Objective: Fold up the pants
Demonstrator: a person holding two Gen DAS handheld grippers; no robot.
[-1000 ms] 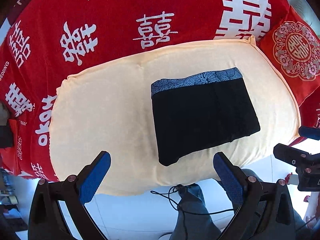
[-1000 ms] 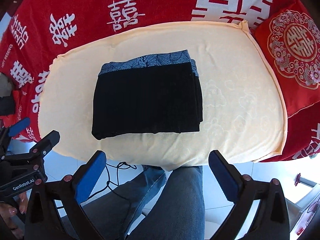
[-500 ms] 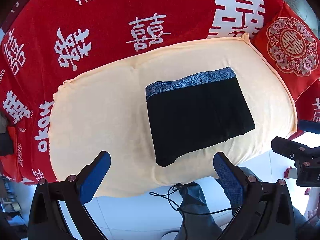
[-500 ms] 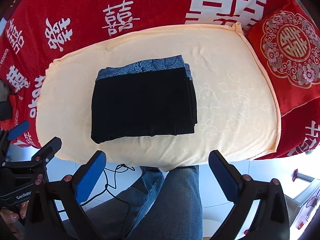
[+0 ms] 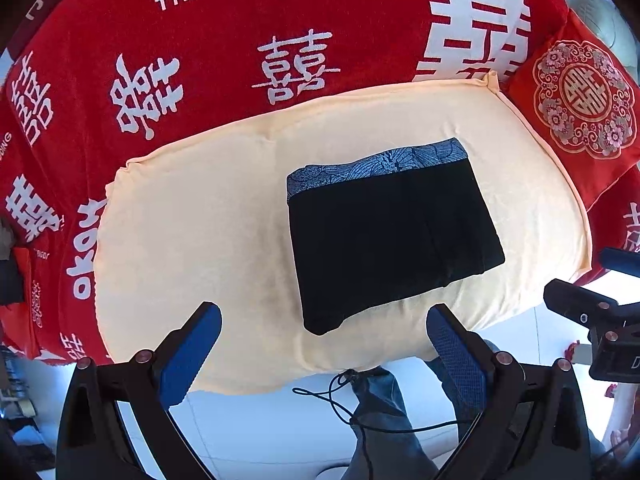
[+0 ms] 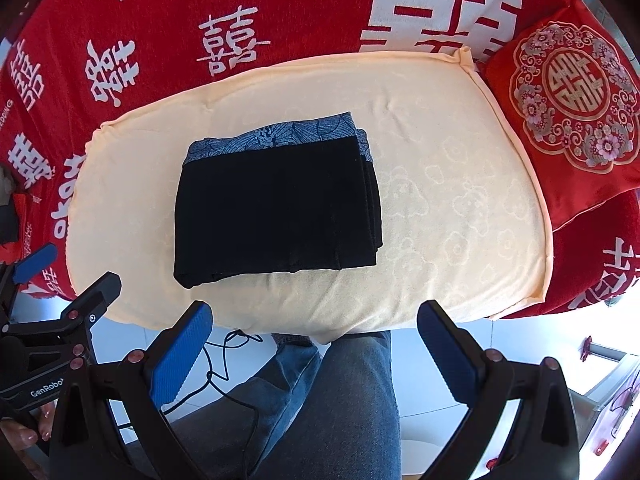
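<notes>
The pants lie folded into a thick black rectangle on a cream cushion, which rests on a red blanket printed with white characters. The blue patterned waistband runs along the rectangle's far edge; the stacked folded layers show at its right edge in the right wrist view. The bundle sits toward the cushion's middle, with bare cream fabric on every side: a broad strip to the left in the left wrist view, a broad strip to the right in the right wrist view, and a narrower band between the bundle's near edge and the cushion's front edge. A red embroidered pillow touches the cushion's far right corner.

The left gripper hovers off the cushion's front edge, its blue-padded fingers spread wide and holding nothing; the bundle's near left corner lies just beyond the gap between them, untouched. The right gripper hangs likewise over the front edge, fingers released and empty, the bundle well ahead and slightly left. Below are the person's jeans and a thin black cable on a pale floor.
</notes>
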